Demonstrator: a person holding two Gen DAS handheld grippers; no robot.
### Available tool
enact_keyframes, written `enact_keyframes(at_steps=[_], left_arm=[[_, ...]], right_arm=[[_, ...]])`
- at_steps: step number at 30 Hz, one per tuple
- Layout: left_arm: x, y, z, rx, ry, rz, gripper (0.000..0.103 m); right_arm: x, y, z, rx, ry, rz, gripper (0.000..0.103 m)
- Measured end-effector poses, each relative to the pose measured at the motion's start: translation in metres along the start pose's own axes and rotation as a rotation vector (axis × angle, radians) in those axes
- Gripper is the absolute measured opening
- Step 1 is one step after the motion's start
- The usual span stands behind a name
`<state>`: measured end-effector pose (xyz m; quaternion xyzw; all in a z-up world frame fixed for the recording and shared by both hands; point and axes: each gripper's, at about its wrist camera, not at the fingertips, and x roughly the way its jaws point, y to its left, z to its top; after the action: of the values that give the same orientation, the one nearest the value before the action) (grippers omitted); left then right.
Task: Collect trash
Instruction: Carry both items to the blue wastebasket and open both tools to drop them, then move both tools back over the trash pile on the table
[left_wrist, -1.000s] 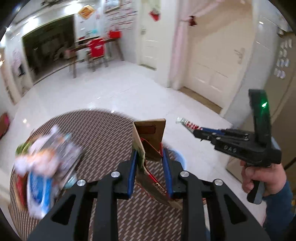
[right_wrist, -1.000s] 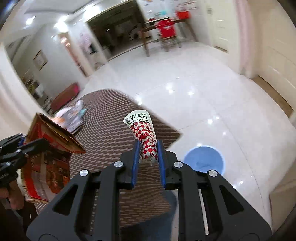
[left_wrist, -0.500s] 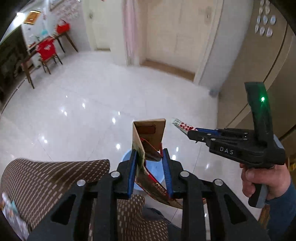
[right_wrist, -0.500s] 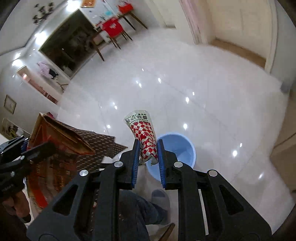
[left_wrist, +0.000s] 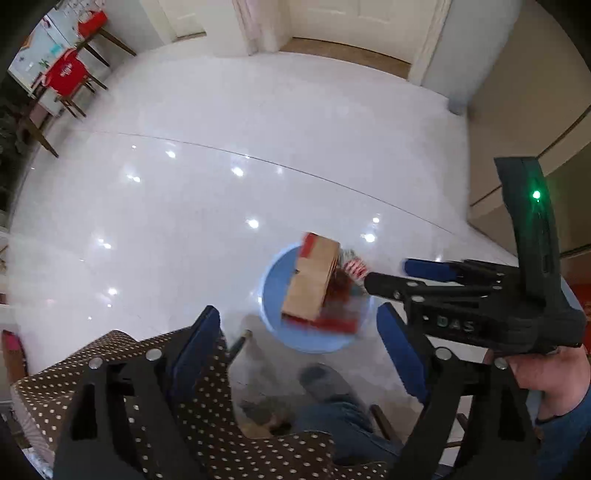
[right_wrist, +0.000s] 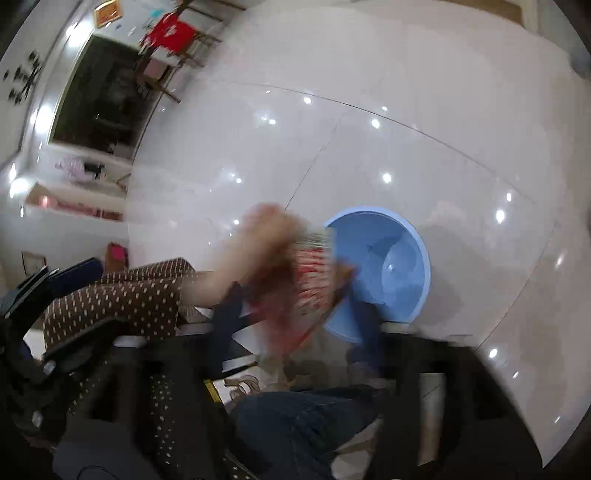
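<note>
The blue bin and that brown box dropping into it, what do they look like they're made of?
The blue bin looks like moulded plastic: smooth, uniformly coloured walls with a thin rolled rim. The brown box looks like matte printed cardboard, plain brown on one face with red print at its edges. It is blurred, so that's a guess.

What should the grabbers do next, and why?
Probably swing back toward the dotted table for more trash. The jaws of both the left gripper and the right gripper are opening with nothing between them, and the cardboard box and red-checked wrapper are dropping into the blue bin.
</note>
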<state>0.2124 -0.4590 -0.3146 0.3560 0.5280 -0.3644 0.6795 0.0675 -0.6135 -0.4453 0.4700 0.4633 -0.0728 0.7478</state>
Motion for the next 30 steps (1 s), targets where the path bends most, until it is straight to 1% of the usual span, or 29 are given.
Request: enact_keyframes(at_steps=[2, 3, 4, 5, 7, 8, 10, 12, 14, 17, 19, 26, 30], left_arm=[[-0.002, 0.004, -0.003, -0.007, -0.003, 0.01, 0.085], [-0.006, 0.006, -0.007, -0.012, -0.008, 0.02, 0.085], [-0.009, 0.006, -0.01, -0.016, -0.017, 0.03, 0.086], [-0.014, 0.008, -0.012, -0.02, -0.031, 0.04, 0.086], [-0.027, 0.007, -0.015, -0.033, -0.063, 0.06, 0.087], [-0.036, 0.009, -0.021, -0.046, -0.088, 0.067, 0.089], [-0.045, 0.009, -0.016, -0.066, -0.118, 0.076, 0.09], [-0.063, 0.011, -0.026, -0.09, -0.157, 0.085, 0.09], [-0.082, 0.014, -0.039, -0.114, -0.201, 0.09, 0.09], [-0.105, 0.015, -0.052, -0.133, -0.253, 0.098, 0.091], [-0.124, 0.018, -0.066, -0.165, -0.3, 0.098, 0.092], [-0.174, 0.029, -0.119, -0.279, -0.418, 0.095, 0.092], [-0.205, 0.044, -0.158, -0.362, -0.5, 0.117, 0.092]], right_arm=[[-0.002, -0.005, -0.004, 0.01, -0.001, 0.014, 0.071], [-0.005, -0.003, -0.005, 0.006, -0.005, 0.004, 0.073], [-0.005, -0.002, -0.005, 0.002, -0.011, -0.006, 0.078], [-0.006, 0.0, -0.005, 0.0, -0.017, -0.008, 0.085], [-0.013, 0.003, -0.01, 0.002, -0.036, -0.015, 0.096], [-0.021, 0.007, -0.013, 0.0, -0.056, -0.022, 0.097], [-0.03, 0.014, -0.02, -0.008, -0.082, -0.029, 0.097], [-0.033, 0.026, -0.015, -0.025, -0.103, -0.052, 0.097], [-0.045, 0.038, -0.018, -0.048, -0.129, -0.077, 0.097], [-0.074, 0.062, -0.029, -0.091, -0.184, -0.078, 0.097], [-0.089, 0.076, -0.035, -0.122, -0.212, -0.082, 0.097], [-0.143, 0.143, -0.062, -0.245, -0.319, -0.045, 0.097], [-0.172, 0.194, -0.082, -0.323, -0.391, 0.012, 0.097]])
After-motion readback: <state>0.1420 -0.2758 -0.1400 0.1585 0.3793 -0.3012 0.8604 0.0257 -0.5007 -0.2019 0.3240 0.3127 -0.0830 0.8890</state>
